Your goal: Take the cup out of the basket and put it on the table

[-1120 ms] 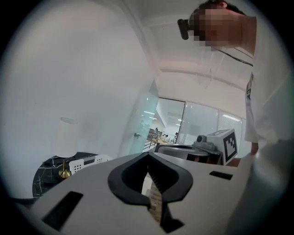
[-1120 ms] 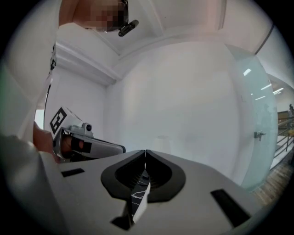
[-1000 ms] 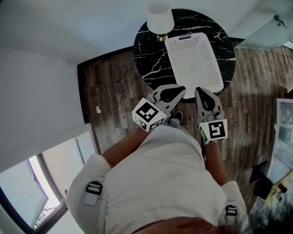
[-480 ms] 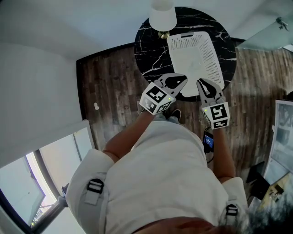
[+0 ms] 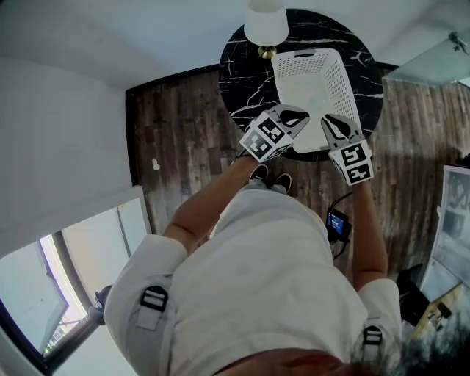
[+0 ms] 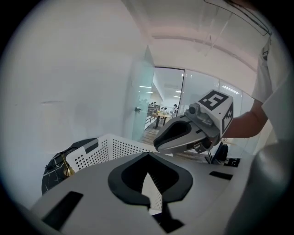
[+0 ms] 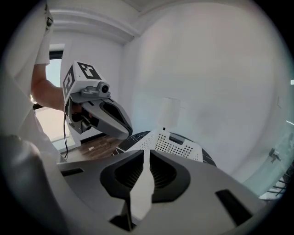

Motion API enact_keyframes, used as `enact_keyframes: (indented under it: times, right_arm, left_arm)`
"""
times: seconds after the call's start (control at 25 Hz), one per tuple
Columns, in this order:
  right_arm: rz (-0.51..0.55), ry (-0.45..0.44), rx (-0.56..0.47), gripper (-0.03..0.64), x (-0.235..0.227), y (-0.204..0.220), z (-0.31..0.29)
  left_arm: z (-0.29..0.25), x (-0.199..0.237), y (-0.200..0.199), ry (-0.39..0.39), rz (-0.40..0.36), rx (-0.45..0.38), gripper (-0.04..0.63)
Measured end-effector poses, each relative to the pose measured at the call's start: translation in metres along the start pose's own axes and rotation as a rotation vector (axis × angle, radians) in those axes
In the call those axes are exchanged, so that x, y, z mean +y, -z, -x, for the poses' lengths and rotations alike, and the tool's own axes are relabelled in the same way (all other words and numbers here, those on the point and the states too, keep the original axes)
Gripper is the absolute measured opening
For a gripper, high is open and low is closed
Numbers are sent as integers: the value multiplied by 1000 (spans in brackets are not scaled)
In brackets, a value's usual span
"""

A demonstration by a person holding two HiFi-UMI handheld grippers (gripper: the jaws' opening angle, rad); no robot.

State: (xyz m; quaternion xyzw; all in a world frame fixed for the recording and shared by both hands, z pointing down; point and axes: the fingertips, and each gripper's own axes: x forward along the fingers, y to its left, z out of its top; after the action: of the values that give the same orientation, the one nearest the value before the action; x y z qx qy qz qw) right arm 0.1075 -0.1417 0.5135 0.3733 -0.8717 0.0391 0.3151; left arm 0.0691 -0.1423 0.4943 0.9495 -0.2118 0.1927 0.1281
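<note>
Head view, far left: pale wall, then dark wood floor. Round black marble table at top centre, white-shaded lamp on its far edge. Black shoes on floor just below table's near edge. Left gripper held out over table's near side, tip overlapping near-left corner of basket, marker cube toward person. Jaws together in left gripper view, only a thin wedge of light between black pads, nothing gripped; glass partition beyond basket in that view. White perforated basket flat on table, right of centre, long side running away from person, near end at table's edge. Cup barely readable: faint glassy patch on basket floor toward near end, inside basket, upright or tipped cannot tell. Right gripper just right of left one, apart from it, tip over near-right corner of basket. Jaws closed in right gripper view too, pads meeting at tip, empty. Height of either gripper above basket: cannot tell. Small dark device with cable on floor, lower right, beside person's right arm.
</note>
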Motion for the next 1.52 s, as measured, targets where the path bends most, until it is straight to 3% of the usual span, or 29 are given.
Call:
enact_keyframes:
  times: [0.2,0.52,0.84,1.52]
  right_arm:
    - [45,-42,62,35,-3,12,-18]
    - [131,-84,160,38,-3,29,-48]
    - [152,-109,247,43,-4,44,-66]
    - [182,-137,407,72,-10,77,-104]
  left_arm:
    - [-9,6,15,4,-47,77,6]
    - [-31,26,36,-7,-182,179,6]
    - [-40,32,40,40,-200,250,6]
    - [-62,56,71,62,-253,367,6]
